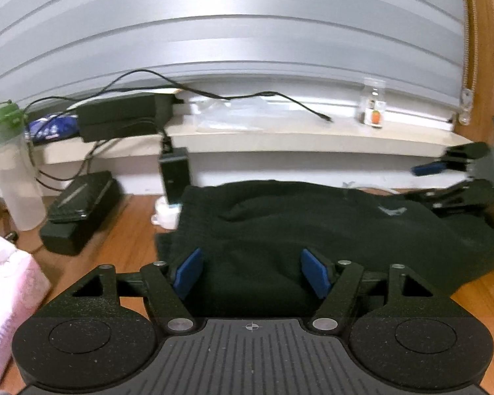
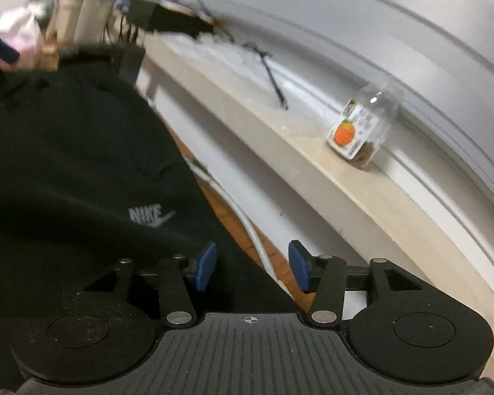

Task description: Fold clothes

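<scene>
A black garment (image 1: 313, 230) with a grey Nike logo (image 2: 150, 215) lies spread and rumpled on the wooden table (image 1: 128, 250). My left gripper (image 1: 252, 271) hovers over its near edge. Its blue pads (image 1: 189, 273) stand wide apart and press on nothing, so it is open. My right gripper (image 2: 252, 266) sits at the garment's right edge (image 2: 66, 164), near the logo. Its blue pads (image 2: 205, 266) are apart, with the cloth's edge and bare wood showing between them, untouched. In the left wrist view, the right gripper (image 1: 451, 177) appears blurred at the far right above the cloth.
A windowsill (image 1: 280, 138) runs behind the table, with a small jar (image 2: 359, 128), a loose black cable (image 1: 263, 95) and a black box on it. A green-lidded water bottle (image 1: 6, 164), a black case (image 1: 82, 210), a power adapter (image 1: 174, 174) and a pink tissue pack (image 1: 6, 296) stand at the left. A white cable (image 2: 247, 220) lies beside the garment.
</scene>
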`<state>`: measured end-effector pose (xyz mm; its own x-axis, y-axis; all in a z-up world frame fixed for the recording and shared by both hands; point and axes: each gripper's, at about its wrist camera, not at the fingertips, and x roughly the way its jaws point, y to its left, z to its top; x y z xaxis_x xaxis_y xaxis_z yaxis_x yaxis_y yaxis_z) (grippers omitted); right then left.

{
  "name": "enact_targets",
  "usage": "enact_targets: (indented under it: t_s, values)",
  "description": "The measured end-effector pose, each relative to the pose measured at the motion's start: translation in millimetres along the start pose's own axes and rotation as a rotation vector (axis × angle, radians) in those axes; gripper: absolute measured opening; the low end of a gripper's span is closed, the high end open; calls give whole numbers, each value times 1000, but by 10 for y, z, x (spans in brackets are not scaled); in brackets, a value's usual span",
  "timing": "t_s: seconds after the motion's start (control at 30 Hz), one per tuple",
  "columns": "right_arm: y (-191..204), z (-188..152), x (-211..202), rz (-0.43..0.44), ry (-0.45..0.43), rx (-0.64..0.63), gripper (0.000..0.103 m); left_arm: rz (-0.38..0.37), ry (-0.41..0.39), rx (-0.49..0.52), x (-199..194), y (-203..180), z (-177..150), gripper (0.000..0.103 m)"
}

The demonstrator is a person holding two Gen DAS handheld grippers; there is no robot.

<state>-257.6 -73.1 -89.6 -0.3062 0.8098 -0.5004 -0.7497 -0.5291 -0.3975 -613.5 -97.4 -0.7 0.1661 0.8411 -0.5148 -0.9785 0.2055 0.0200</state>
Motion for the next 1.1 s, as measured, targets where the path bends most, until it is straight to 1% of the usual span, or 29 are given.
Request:
enact_targets:
  t_s: [0.07,0.13,0.17,0.2,0.3,0.37,0.4,0.43,0.47,0.5,0.53,0.57,0.7,0.77,0.8,0.83,0.9,0.93,0.97,1.0,1.03,1.1]
  values:
    - [-33,-6,-123,22,-15,45,52,11,-4,-45,-32,102,-51,73]
    - [-30,-15,-202,63,-26,81,59,7,9,-98,-35,222,-144,73]
    - [-14,-33,-222,84,-25,89,67,8,21,-116,-20,264,-197,73]
    - [2,-51,-241,105,-25,98,68,11,32,-133,0,301,-248,73]
    - [62,-138,-206,137,-12,110,68,-7,46,-172,47,360,-328,74]
    - [28,-209,-144,171,0,161,68,-25,42,-178,74,370,-317,72]
    - [12,-239,-111,188,7,186,68,-36,40,-181,90,375,-308,69]
    - [-5,-265,-88,202,10,207,68,-45,39,-184,104,381,-303,61]
    - [-19,-278,-81,208,7,222,68,-53,38,-186,117,386,-300,50]
    - [-19,-283,-84,208,5,226,68,-55,35,-180,112,381,-305,40]
    - [-5,-285,-91,205,3,222,68,-58,26,-179,89,382,-309,21]
    - [7,-284,-95,202,0,217,68,-55,12,-182,41,379,-310,11]
    - [12,-289,-116,205,-10,217,68,-34,-77,-177,-457,321,-324,7]
    - [12,-292,-126,214,-14,221,68,-38,-55,-203,-584,375,-406,7]
    - [15,-296,-131,222,-13,219,69,-36,-29,-201,-591,392,-463,8]
    - [19,-297,-136,223,-12,216,69,-25,-4,-198,-569,405,-516,11]
    - [24,-294,-138,218,-12,211,70,3,11,-205,-542,427,-549,20]
    - [22,-294,-136,217,-11,212,70,25,1,-206,-549,431,-520,38]
    - [21,-294,-139,213,-13,214,70,48,-10,-205,-556,432,-488,61]
    - [19,-296,-145,209,-15,216,71,69,-31,-199,-574,412,-437,70]
    - [15,-299,-153,205,-18,218,71,71,-50,-190,-580,390,-383,78]
    - [-8,-298,-202,200,-25,229,72,67,-74,-170,-560,308,-263,80]
